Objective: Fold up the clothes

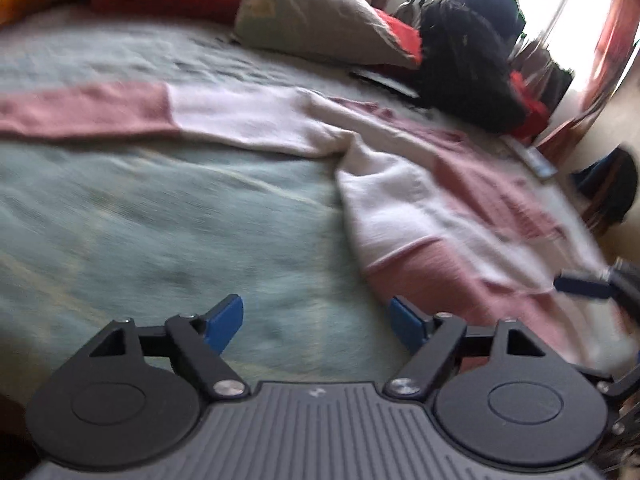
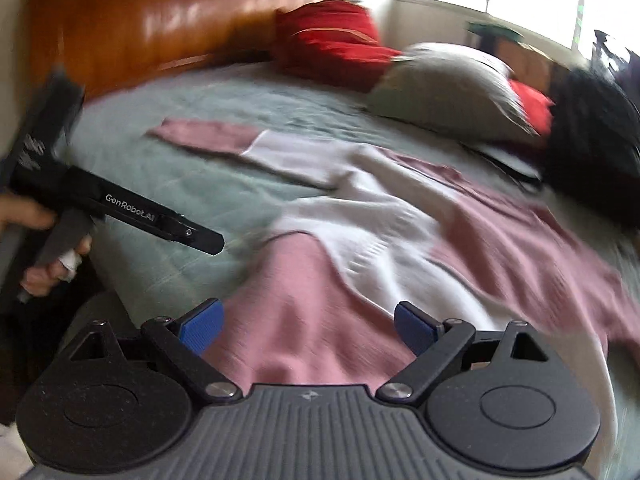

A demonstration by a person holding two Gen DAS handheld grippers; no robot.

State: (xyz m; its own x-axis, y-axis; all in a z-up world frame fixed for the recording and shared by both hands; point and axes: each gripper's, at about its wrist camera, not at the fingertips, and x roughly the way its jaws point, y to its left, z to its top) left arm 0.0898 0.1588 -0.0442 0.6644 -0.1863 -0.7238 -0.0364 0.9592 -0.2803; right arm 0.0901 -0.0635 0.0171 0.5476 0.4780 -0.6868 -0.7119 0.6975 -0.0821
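Pink-and-white sweater [image 2: 360, 216] lies spread on green bedspread [image 1: 160, 216], one sleeve out toward 10 o'clock. Left gripper [image 1: 316, 322] and right gripper [image 2: 308, 326] both gape wide, empty. Grey pillow [image 1: 308, 12] at 12 o'clock.

Left wrist view: looks forward along the wide-spread blue-padded left gripper [image 1: 316, 322], low over the near edge of the pale green quilted bed [image 1: 160, 216], facing its far edge and the bright window [image 1: 560, 8].

Right wrist view: looks forward along the wide-spread blue-padded right gripper [image 2: 308, 326], close above the pink-and-white knitted sweater [image 2: 360, 248], facing the glossy brown wooden headboard [image 2: 160, 24].

Cross-sighting: the left gripper's black body shows at the left edge of the right view; a blue fingertip, blurred, enters the right edge of the left view.

Shared field: sweater, bed, grey-beige pillow [image 1: 312, 12], red cushion [image 2: 332, 40].

Sharpness: both views motion-blurred.
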